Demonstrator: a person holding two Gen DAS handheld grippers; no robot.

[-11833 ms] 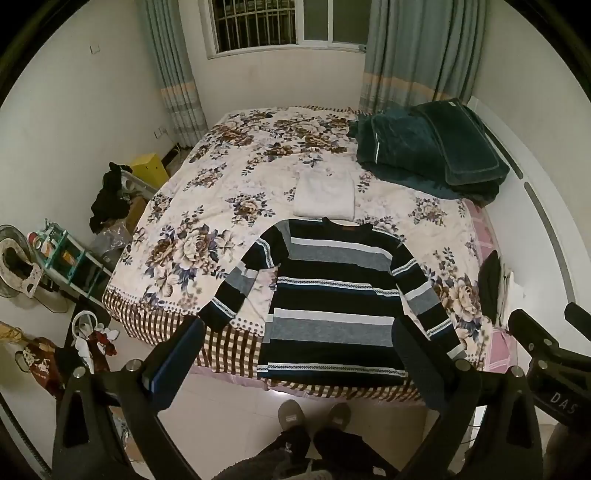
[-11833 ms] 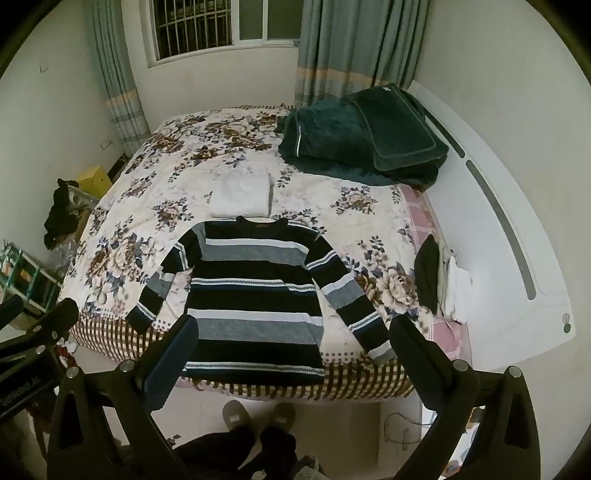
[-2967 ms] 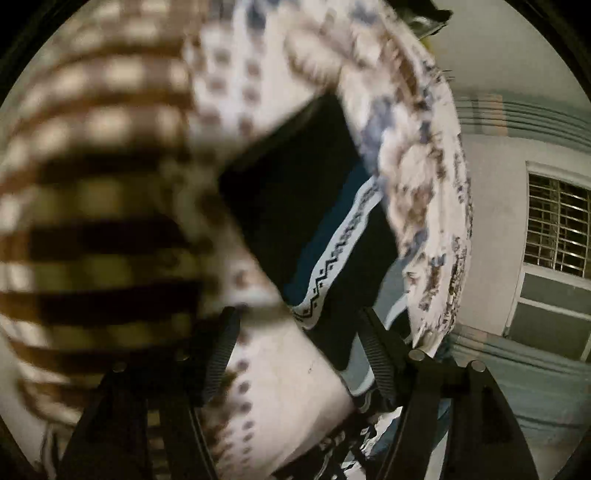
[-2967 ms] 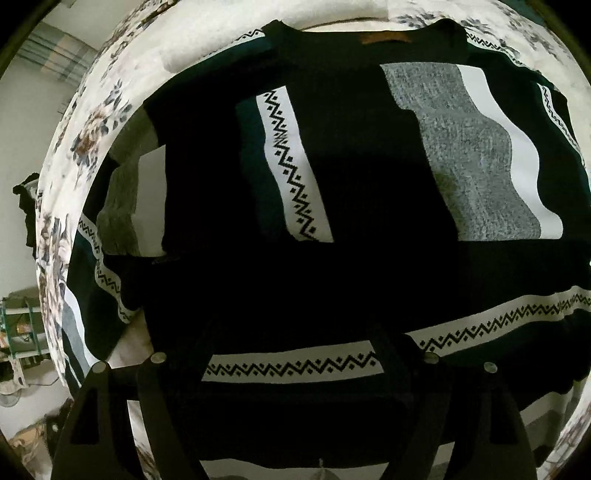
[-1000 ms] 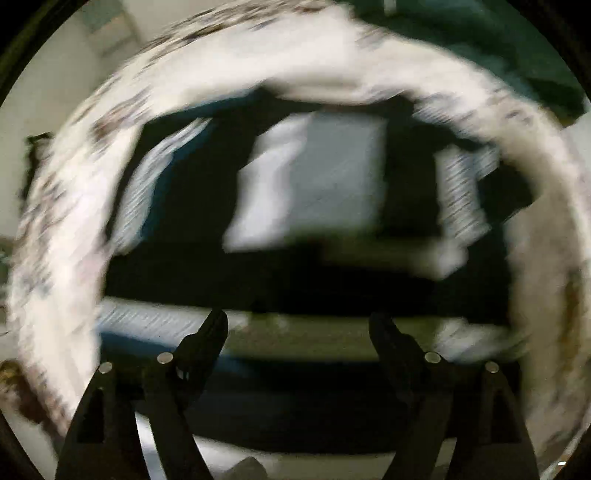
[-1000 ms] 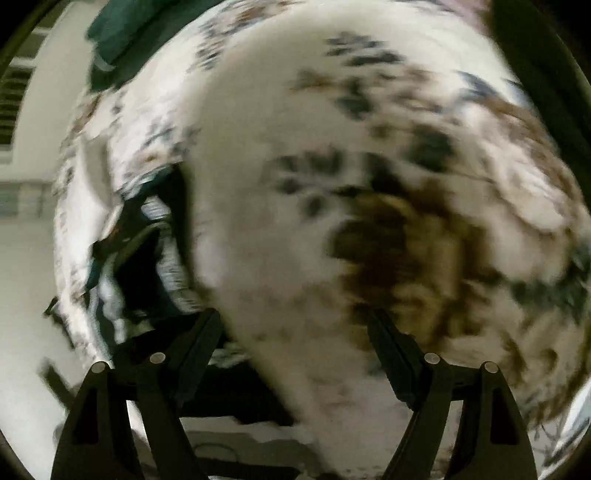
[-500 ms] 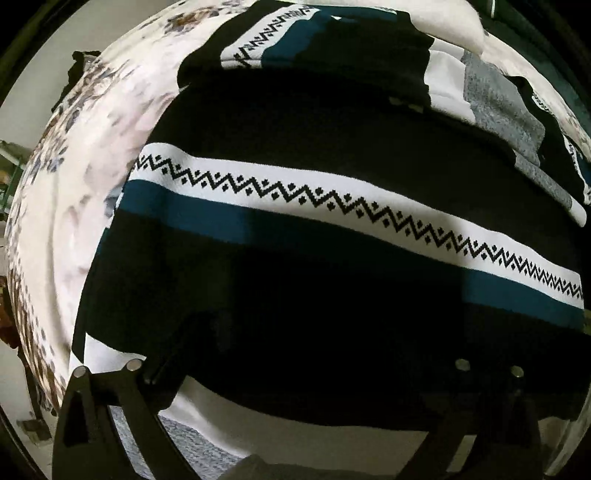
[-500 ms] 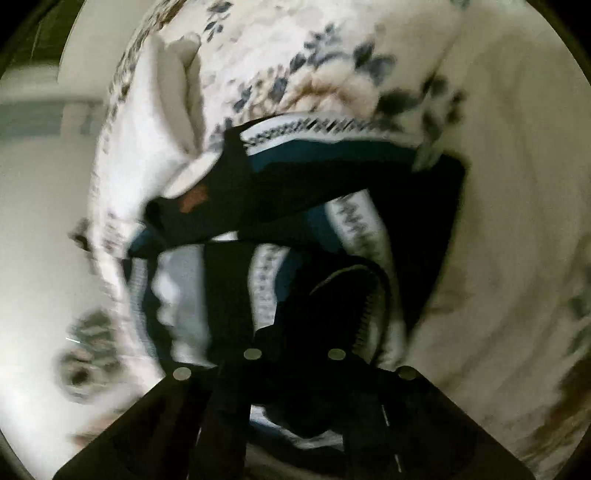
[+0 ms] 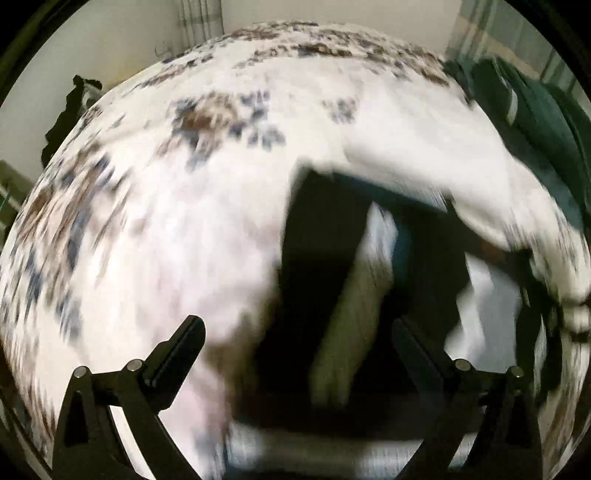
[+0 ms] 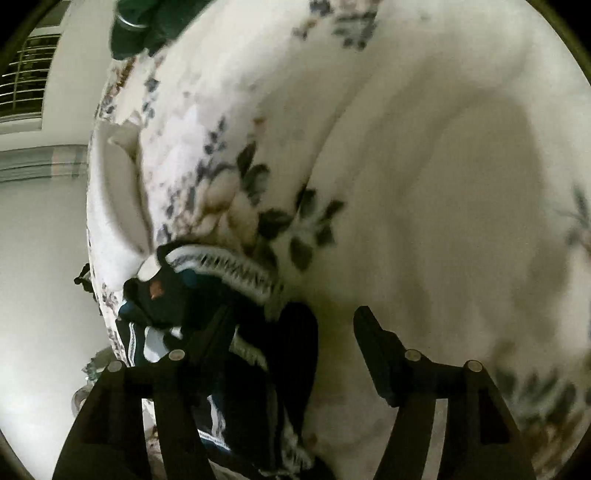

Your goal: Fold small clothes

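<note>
Floral bedspread (image 9: 207,229), green blanket (image 9: 535,122), curtains (image 9: 201,16).

Floral-covered bed (image 9: 207,236), striped sweater (image 9: 332,258) folded on it, white cloth (image 9: 424,162) beside, green blanket (image 9: 535,122)

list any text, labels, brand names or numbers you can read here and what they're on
None can be read in either wrist view.
striped sweater: a small orange-brown neck tag, too small and blurred to show any lettering.
floral bedspread: printed pattern only, no text.
left gripper and right gripper: no markings visible.
</note>
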